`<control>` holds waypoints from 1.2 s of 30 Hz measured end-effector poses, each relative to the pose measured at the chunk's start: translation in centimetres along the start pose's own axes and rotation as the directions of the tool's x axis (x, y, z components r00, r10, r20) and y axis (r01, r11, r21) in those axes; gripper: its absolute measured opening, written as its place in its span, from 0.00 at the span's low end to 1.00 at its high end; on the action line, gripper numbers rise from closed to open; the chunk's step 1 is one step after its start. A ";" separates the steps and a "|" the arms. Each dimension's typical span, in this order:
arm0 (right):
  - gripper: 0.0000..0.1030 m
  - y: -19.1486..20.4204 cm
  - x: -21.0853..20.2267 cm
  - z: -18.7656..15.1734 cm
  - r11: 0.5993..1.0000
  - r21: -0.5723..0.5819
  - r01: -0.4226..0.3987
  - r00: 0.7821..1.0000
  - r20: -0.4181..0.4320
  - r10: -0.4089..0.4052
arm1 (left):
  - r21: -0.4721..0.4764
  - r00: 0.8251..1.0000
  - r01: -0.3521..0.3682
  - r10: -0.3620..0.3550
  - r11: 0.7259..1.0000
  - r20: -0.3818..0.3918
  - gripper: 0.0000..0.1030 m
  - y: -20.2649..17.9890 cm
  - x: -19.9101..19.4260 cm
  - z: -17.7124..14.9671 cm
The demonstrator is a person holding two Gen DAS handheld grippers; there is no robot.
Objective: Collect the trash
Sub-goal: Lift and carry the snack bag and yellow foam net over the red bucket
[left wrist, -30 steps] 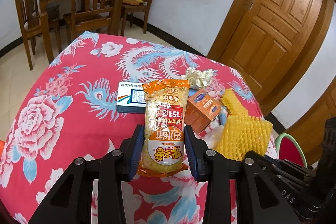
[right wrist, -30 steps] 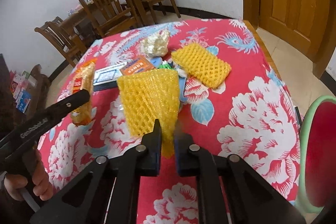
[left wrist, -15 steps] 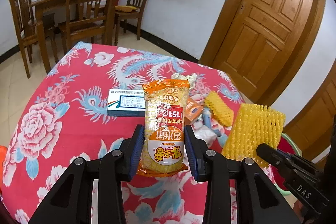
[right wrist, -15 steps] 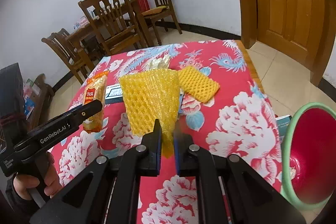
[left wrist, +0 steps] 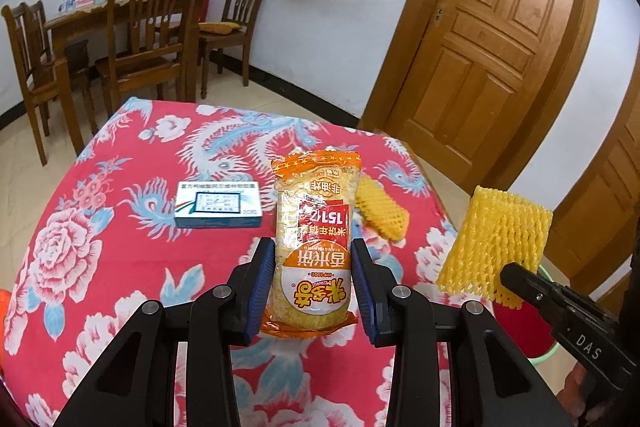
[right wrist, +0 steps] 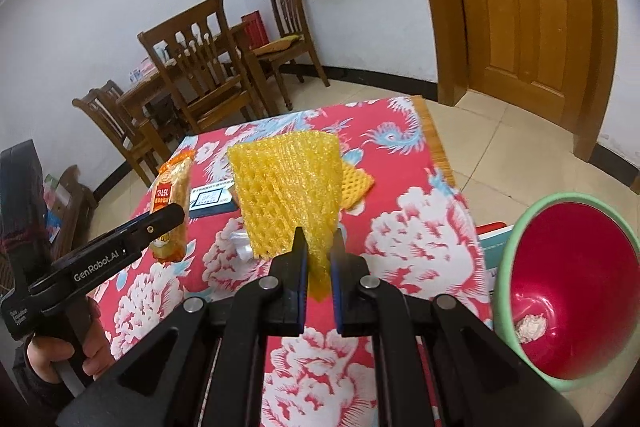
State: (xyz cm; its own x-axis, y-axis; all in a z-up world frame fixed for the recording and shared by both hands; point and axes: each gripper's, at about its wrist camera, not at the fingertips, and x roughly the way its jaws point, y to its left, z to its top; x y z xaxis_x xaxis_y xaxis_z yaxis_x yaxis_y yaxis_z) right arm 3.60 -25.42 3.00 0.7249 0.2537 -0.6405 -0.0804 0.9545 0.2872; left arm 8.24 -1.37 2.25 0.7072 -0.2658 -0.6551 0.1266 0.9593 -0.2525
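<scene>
My left gripper (left wrist: 313, 267) is shut on an orange rice-cracker packet (left wrist: 316, 227) and holds it upright above the red floral table (left wrist: 120, 267). The packet also shows in the right wrist view (right wrist: 171, 199). My right gripper (right wrist: 319, 247) is shut on a yellow foam fruit net (right wrist: 288, 195), lifted above the table; the net also shows in the left wrist view (left wrist: 494, 247). A red bin with a green rim (right wrist: 568, 283) stands off the table's right edge, with a bit of white trash at its bottom.
A second yellow foam net (left wrist: 380, 211) and a white-and-blue medicine box (left wrist: 218, 205) lie on the table. Wooden chairs (left wrist: 156, 39) and a dining table stand behind. A wooden door (left wrist: 496, 39) is at the right.
Both grippers have risen and pulled back from the table with their items. The right gripper with the foam net has swung toward the red bin, which now shows larger.
</scene>
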 end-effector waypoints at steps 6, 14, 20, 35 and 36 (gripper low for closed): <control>0.12 -1.7 -1.4 -0.1 0.999 0.026 0.018 0.999 0.026 -0.019 | 0.019 1.000 0.022 -0.022 1.000 0.001 0.38 -1.7 -0.3 -0.1; 0.12 -4.1 -3.3 -0.2 0.997 0.063 0.043 0.997 0.056 -0.047 | 0.046 0.998 0.061 -0.061 0.997 -0.007 0.38 -4.0 -0.3 -0.2; 0.12 -5.8 -4.9 -0.4 0.993 0.091 0.070 0.994 0.083 -0.077 | 0.081 0.996 0.091 -0.090 0.993 -0.015 0.38 -6.1 -0.4 -0.4; 0.12 -10.8 -8.4 -1.5 0.975 0.184 0.125 0.980 0.127 -0.150 | 0.190 0.985 0.170 -0.162 0.967 -0.053 0.38 -12.6 0.2 -1.1; 0.12 -11.1 -8.6 -1.6 0.973 0.191 0.130 0.979 0.128 -0.156 | 0.199 0.984 0.179 -0.171 0.963 -0.058 0.38 -13.2 0.4 -1.2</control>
State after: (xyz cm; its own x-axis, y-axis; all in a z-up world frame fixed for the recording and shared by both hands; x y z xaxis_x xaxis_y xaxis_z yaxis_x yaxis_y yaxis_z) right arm -2.81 -37.96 4.16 0.8100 0.0794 -0.5810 0.1471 0.9316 0.3324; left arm 5.99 -14.27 4.51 0.6333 -0.4312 -0.6427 0.3874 0.8955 -0.2190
